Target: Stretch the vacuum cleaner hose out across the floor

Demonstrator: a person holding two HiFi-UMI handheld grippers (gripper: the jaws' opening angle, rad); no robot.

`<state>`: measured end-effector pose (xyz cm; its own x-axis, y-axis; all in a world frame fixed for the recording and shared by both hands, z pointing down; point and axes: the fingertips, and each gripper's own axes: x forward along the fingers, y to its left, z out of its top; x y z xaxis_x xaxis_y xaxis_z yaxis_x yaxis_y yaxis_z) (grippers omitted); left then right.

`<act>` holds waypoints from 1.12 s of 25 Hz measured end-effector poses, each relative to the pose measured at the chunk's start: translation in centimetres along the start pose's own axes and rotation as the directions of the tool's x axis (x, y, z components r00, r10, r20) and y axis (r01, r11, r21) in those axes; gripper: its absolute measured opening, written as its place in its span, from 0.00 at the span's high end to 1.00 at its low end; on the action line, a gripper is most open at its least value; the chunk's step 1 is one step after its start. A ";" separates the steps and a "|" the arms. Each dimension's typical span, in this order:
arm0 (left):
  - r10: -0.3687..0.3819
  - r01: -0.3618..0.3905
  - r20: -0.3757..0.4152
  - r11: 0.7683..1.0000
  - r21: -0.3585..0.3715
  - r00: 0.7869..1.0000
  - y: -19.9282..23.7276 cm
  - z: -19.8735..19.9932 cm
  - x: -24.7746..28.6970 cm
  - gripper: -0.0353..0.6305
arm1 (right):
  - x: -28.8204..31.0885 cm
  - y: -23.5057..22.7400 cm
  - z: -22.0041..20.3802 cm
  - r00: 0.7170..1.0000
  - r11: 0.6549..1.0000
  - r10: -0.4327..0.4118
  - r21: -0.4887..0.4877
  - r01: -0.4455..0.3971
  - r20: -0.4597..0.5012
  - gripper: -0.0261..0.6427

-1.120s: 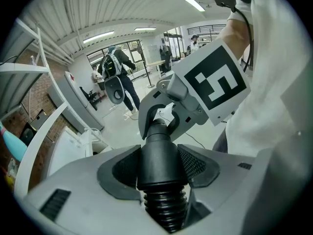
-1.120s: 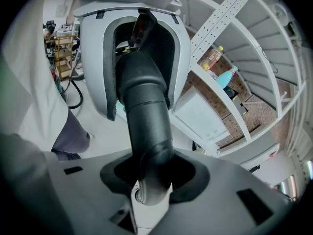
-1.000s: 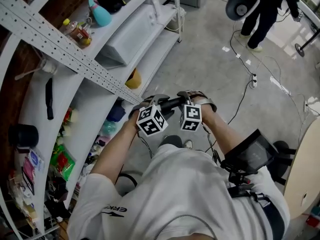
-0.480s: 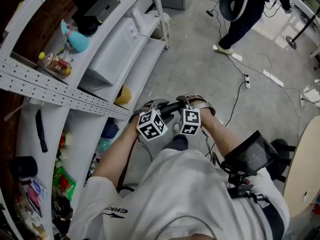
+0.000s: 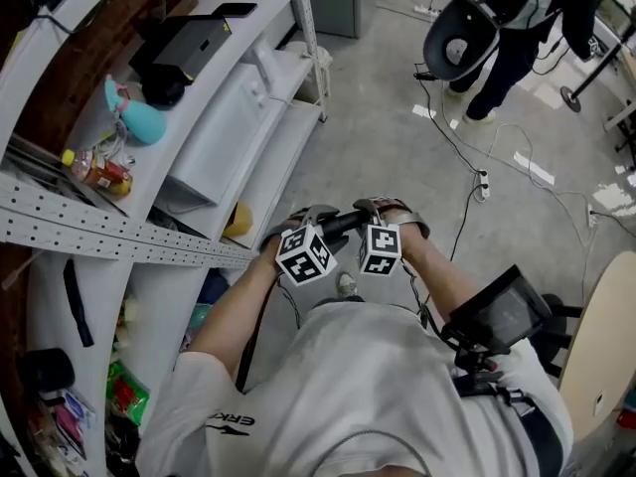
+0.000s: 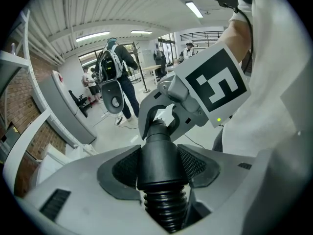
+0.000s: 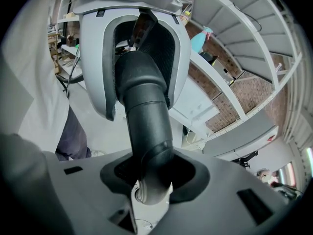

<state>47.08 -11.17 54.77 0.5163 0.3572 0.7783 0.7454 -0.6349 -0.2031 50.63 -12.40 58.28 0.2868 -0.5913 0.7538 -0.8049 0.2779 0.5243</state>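
Black plastic: the end of the vacuum cleaner hose (image 5: 344, 223) is carried level in front of the wearer's waist, above the grey concrete floor (image 5: 388, 117). The left gripper (image 5: 310, 219) and the right gripper (image 5: 383, 210) sit side by side on it, both clenched on the hose, exactly as they were a second ago.

What has changed is the surroundings. The white metal shelving (image 5: 99, 235) on the left has slid down and back through the head view. The teal spray bottle (image 5: 139, 119), earlier at the top edge, now sits lower and further left. A second person (image 5: 507, 18) across the room now stands higher in the picture, with the power strip (image 5: 483, 181) on the floor below them.

Only the left gripper view shows the hose's smooth rigid cuff (image 6: 161, 165) pinched between the ribbed jaw pads, with the ribbed section (image 6: 166, 207) below it and ceiling strip lights (image 6: 93, 35) overhead. Only the right gripper view shows its jaws closed round a smooth bent tube, with a brick wall (image 7: 239, 94) behind the shelves.
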 end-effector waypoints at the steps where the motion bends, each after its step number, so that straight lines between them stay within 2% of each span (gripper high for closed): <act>1: 0.003 -0.003 0.003 1.000 0.000 1.000 0.6 0.2 0.2 0.60 | 0.3 -0.6 -0.1 1.000 1.000 -0.003 -0.002 0.003 -0.001 0.75; 13: 0.042 -0.043 -0.009 0.997 -0.064 0.999 6.0 1.9 3.1 0.60 | 3.0 -5.9 -2.3 0.999 0.998 0.026 -0.061 -0.025 0.024 0.75; 28: 0.121 -0.132 -0.070 0.973 -0.192 0.990 12.3 8.8 10.6 0.60 | 5.1 -13.8 -10.5 0.988 0.982 0.109 -0.169 -0.089 0.110 0.75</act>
<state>65.50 -9.16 55.29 0.5717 0.2289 0.7879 0.5759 -0.7960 -0.1866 68.64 -11.28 59.01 0.1389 -0.6371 0.7582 -0.7281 0.4532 0.5142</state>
